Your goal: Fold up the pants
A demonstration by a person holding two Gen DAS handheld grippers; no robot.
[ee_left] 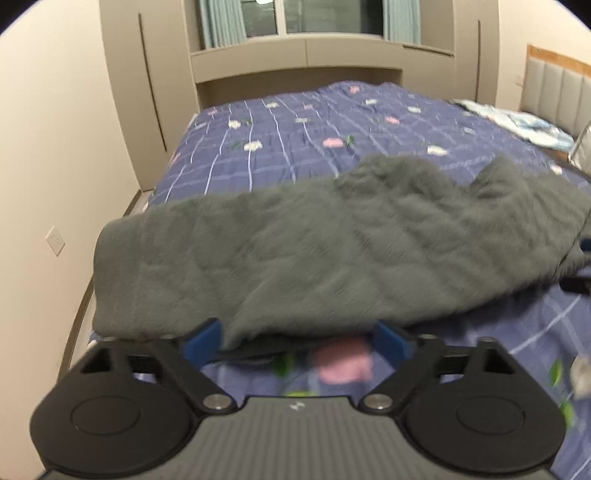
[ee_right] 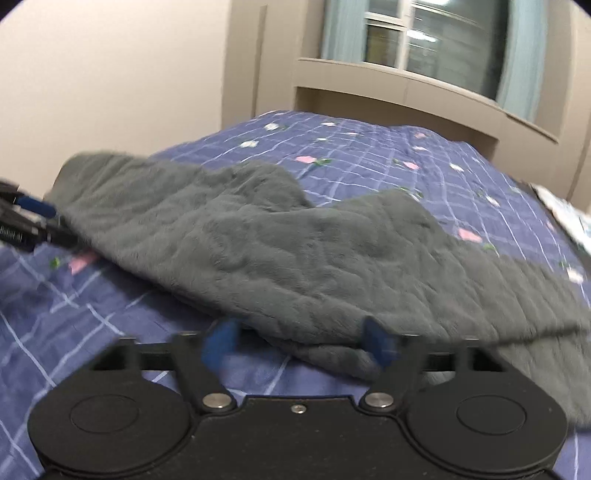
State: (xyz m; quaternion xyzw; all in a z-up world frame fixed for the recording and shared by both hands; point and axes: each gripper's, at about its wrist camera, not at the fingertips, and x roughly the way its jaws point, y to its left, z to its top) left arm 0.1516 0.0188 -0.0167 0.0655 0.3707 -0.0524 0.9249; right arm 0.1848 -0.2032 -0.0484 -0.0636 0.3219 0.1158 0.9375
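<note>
Grey fleecy pants (ee_left: 332, 240) lie in a long folded band across a blue checked bedcover (ee_left: 295, 129). My left gripper (ee_left: 298, 341) is open at the pants' near edge, its blue fingers (ee_left: 203, 341) wide apart, with the fabric edge between them but not pinched. In the right wrist view the same pants (ee_right: 295, 251) spread left to right. My right gripper (ee_right: 301, 341) is also open, and a thick fold of the near hem lies loose between its fingers (ee_right: 380, 341). The left gripper (ee_right: 33, 210) shows at that view's left edge, beside the pants' end.
The bedcover (ee_right: 369, 155) carries pink and white flower prints. A cream wall (ee_left: 55, 147) runs along the bed's left side. Beige cabinets and a window (ee_left: 314, 22) stand beyond the far edge. A padded headboard (ee_left: 554, 88) and a crumpled pale cloth (ee_left: 517, 122) are at the right.
</note>
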